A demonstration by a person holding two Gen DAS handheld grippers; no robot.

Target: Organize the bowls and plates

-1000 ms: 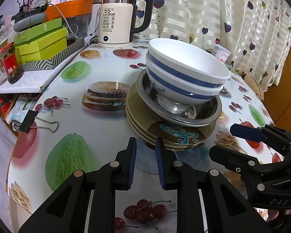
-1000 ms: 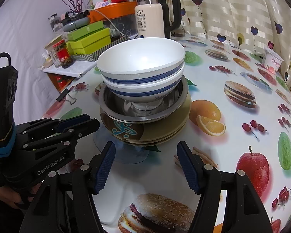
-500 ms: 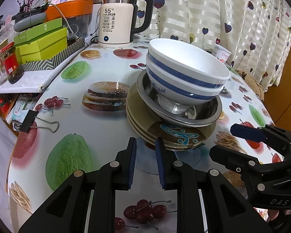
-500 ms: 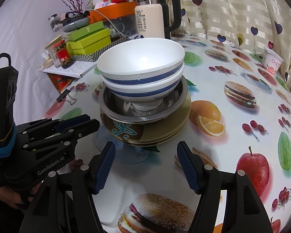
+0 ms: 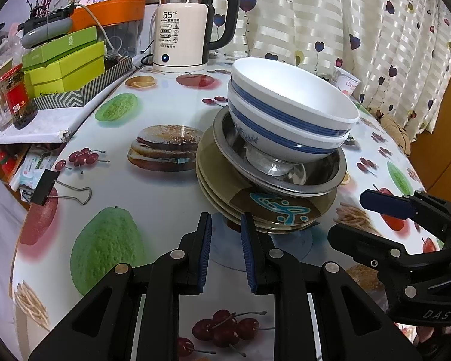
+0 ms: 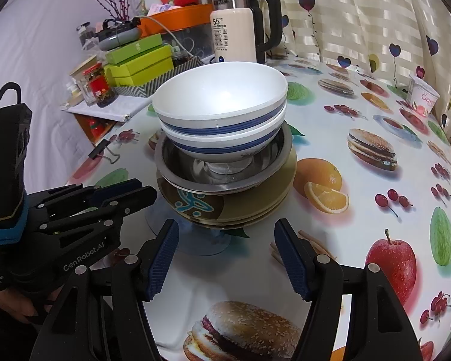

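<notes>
Your left gripper (image 5: 225, 252) has its jaws nearly closed on nothing, a narrow gap between the blue pads; its body reads "GenRobot.AI". Your right gripper (image 6: 225, 258) has its jaws spread wide and empty; its body reads "DAS". Just ahead of both, on the fruit-print surface (image 6: 375, 180), stands one stack: two blue-striped white bowls (image 6: 222, 111) nested in a steel bowl (image 6: 177, 165), on olive plates (image 6: 255, 207). Behind it, an electric kettle (image 5: 180, 36) displays "55°C". A yogurt cup (image 6: 424, 99) sits far right.
</notes>
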